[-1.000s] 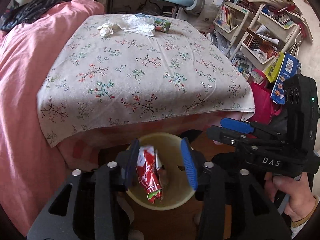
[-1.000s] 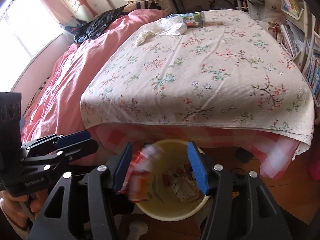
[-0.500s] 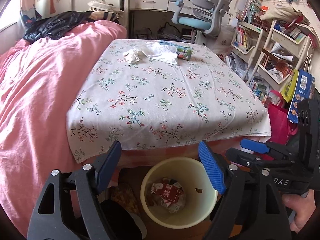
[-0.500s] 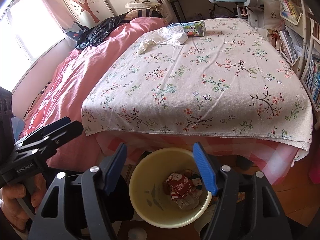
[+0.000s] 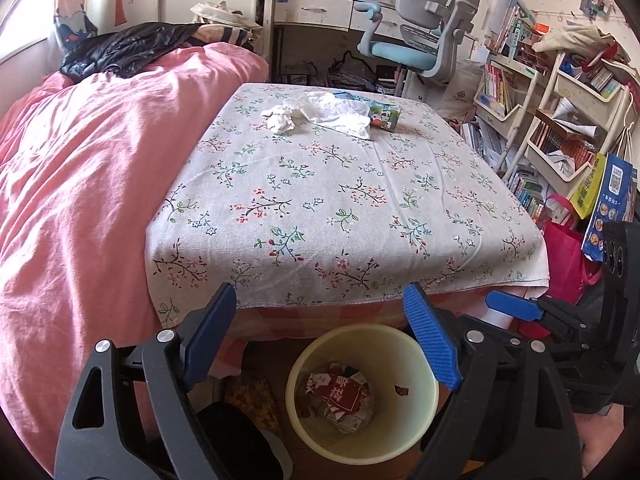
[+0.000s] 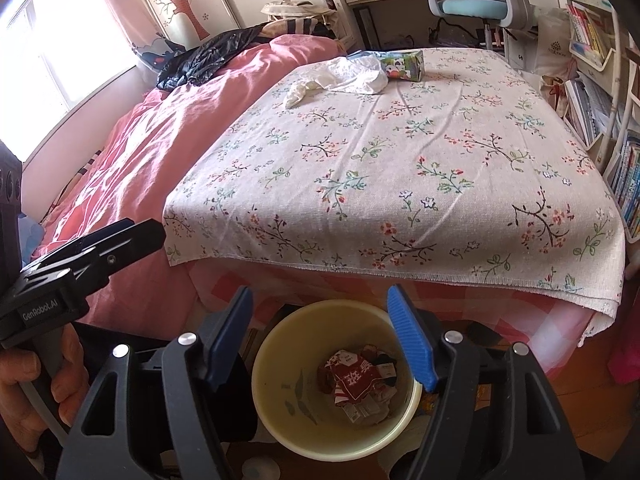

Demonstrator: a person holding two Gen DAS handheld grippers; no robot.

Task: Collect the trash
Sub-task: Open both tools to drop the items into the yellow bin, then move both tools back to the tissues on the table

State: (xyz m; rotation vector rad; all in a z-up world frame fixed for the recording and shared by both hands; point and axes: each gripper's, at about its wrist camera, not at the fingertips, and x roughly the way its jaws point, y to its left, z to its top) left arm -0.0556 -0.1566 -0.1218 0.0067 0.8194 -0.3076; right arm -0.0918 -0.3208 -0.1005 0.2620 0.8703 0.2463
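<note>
Both hand-held grippers are wide open with nothing in them: the left hand-held gripper [image 5: 320, 336] and the right hand-held gripper [image 6: 324, 336] hang right over the pale yellow trash bin [image 5: 424, 412] on the floor. A crumpled red-and-white wrapper [image 6: 354, 380] sits inside the bin on other scraps. Over on the far side of the floral-cloth desk [image 5: 340, 208] there's a crumpled tissue [image 5: 282, 118], a white plastic bag [image 5: 340, 114] and a small green carton [image 6: 402, 65], all bunched together.
</note>
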